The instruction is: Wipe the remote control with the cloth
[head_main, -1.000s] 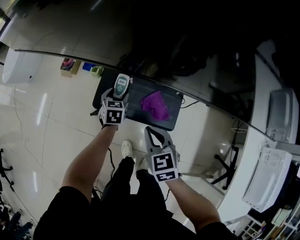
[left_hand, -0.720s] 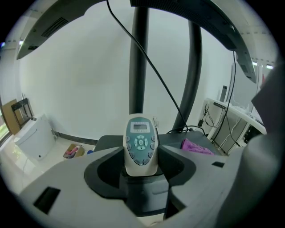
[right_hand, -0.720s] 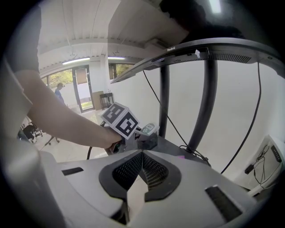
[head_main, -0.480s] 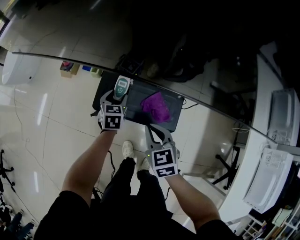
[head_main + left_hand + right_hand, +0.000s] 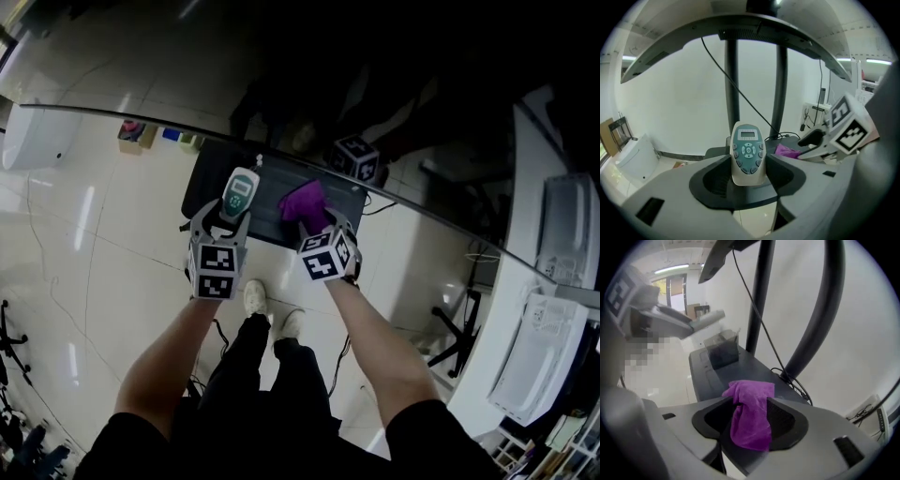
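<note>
The left gripper [image 5: 748, 163] clamped the remote [image 5: 748, 151] upright as the right gripper [image 5: 749, 412], jaws opening around the cloth [image 5: 751, 420] on the surface [image 5: 708, 377], looked due to close and lift before wiping.

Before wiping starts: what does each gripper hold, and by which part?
The left gripper clamps the remote control by its lower end. The right gripper's jaws are opening around the purple cloth, not gripping it.
</note>
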Demonstrator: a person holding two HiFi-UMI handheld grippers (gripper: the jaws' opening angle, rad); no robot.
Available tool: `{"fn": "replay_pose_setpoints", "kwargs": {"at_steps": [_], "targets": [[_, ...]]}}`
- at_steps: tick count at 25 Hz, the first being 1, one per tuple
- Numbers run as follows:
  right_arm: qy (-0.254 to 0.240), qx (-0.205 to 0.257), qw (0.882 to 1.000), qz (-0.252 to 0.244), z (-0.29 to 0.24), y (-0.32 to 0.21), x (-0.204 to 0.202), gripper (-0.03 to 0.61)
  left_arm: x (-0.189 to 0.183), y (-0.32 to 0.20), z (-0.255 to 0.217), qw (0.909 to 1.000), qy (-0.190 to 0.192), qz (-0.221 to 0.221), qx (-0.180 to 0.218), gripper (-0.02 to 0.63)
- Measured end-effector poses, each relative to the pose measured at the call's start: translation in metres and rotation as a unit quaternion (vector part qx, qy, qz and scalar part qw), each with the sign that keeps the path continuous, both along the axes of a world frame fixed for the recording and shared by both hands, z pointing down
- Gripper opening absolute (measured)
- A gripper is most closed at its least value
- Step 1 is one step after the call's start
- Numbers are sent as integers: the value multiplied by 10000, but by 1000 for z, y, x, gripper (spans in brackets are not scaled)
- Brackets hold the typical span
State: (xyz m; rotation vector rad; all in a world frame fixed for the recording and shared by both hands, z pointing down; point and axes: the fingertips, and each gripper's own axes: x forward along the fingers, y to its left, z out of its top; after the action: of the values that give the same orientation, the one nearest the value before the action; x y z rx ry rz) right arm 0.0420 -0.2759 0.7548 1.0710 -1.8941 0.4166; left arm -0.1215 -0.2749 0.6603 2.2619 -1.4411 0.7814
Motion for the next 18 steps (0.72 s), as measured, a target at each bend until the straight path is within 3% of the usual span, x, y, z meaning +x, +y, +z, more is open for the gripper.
{"fn": "replay_pose_setpoints", "kwargs": {"at_steps": [4,7,8,10,14,18], "targets": [[392,-464,9980,-165,47,-11,9,253,13,24,-17,9996,-96,226,151,221],[325,-642,9973,-120,59,-15,11,247,20,36,-27,9991,-68,293,293,221],[293,-568,9979,-98,56,-19,10,174,22,38,-31,9990,-48,299,339,221],[199,-403,9990,-64,44,-20,10,120,24,44,-41,9986,-40,325,416,222],[-429,86,9990,-13,-26,-1,10,107,31,61,-64,9975,-106,421,551,222],[-1244,974,9874,-91,-147,39,12,106,40,88,-88,9958,-340,537,663,222]]}}
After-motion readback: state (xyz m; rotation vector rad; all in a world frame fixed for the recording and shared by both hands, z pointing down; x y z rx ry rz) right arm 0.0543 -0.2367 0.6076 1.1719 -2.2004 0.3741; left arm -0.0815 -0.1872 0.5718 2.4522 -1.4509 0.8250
